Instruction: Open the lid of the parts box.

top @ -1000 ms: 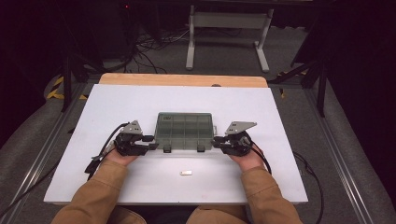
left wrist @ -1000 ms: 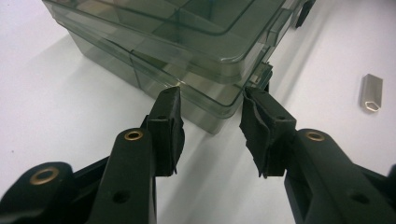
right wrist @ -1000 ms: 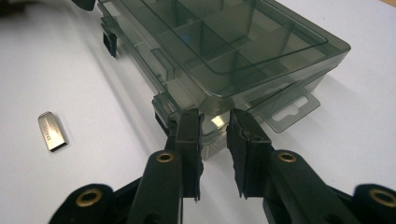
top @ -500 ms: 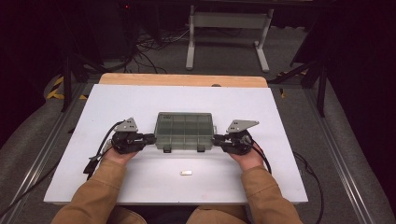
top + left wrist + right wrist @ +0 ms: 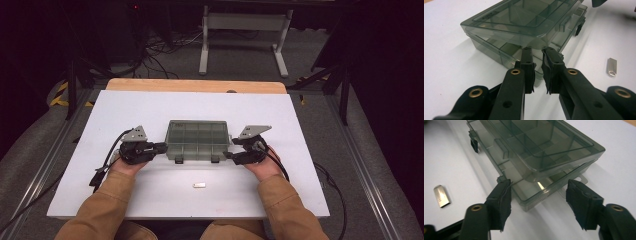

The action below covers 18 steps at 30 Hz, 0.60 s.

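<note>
Smoky clear plastic box (image 5: 197, 140) is lying between both grippers. Left gripper (image 5: 537, 53), jaws narrowed, is pressing against the lid's corner; right gripper (image 5: 537, 188) is opening wide around the other end. Light, stiff, slippery; gripping edges looks safest.

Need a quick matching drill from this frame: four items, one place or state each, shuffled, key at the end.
1. left gripper
2. right gripper
3. compartment box
4. small metal piece

a. lid raised a little off the base
b. jaws nearly together at the box's end
c. lies alone on the white table, nearer the person than the box
d. jaws wide apart, box corner between them

Pairs: 1-b, 2-d, 3-a, 4-c
</note>
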Each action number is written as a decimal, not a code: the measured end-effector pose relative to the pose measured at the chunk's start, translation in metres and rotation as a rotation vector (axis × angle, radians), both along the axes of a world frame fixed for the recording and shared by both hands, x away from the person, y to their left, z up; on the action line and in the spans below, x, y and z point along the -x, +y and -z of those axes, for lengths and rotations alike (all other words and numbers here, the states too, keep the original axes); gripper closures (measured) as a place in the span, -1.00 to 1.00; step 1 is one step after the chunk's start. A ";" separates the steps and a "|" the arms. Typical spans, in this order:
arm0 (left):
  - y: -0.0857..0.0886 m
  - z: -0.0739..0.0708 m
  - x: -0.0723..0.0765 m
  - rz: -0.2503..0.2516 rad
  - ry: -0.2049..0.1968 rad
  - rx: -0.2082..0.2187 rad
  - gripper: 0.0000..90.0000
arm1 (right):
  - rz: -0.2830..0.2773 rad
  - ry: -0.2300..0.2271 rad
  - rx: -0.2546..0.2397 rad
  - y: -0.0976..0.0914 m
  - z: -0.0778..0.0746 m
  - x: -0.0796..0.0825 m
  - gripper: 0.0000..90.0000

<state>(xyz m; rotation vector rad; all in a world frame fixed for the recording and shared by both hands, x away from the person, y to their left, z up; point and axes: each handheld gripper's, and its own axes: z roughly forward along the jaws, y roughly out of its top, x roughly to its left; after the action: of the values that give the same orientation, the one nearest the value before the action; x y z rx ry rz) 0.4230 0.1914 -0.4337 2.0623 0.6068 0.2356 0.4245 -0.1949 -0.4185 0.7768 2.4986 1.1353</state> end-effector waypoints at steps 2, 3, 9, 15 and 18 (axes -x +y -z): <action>0.000 0.000 0.000 0.000 -0.002 0.002 0.77 | 0.000 -0.007 0.011 0.002 -0.002 -0.002 -0.25; 0.000 0.000 0.000 -0.002 0.000 0.003 0.77 | 0.000 -0.010 0.017 0.004 -0.002 -0.004 -0.28; 0.000 0.000 0.000 -0.004 0.002 0.011 0.77 | -0.010 -0.032 0.044 0.009 -0.008 -0.010 -0.34; 0.000 0.000 0.000 -0.003 0.002 0.012 0.76 | -0.014 -0.036 0.057 0.012 -0.013 -0.014 -0.34; 0.002 -0.001 0.000 -0.002 0.000 0.015 0.75 | -0.018 -0.028 0.042 0.012 -0.016 -0.017 -0.34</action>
<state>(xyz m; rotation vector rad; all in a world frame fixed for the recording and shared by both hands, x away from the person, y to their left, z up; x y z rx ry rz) 0.4229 0.1931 -0.4322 2.0474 0.6091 0.2310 0.4413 -0.1829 -0.4025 0.7236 2.5024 1.0880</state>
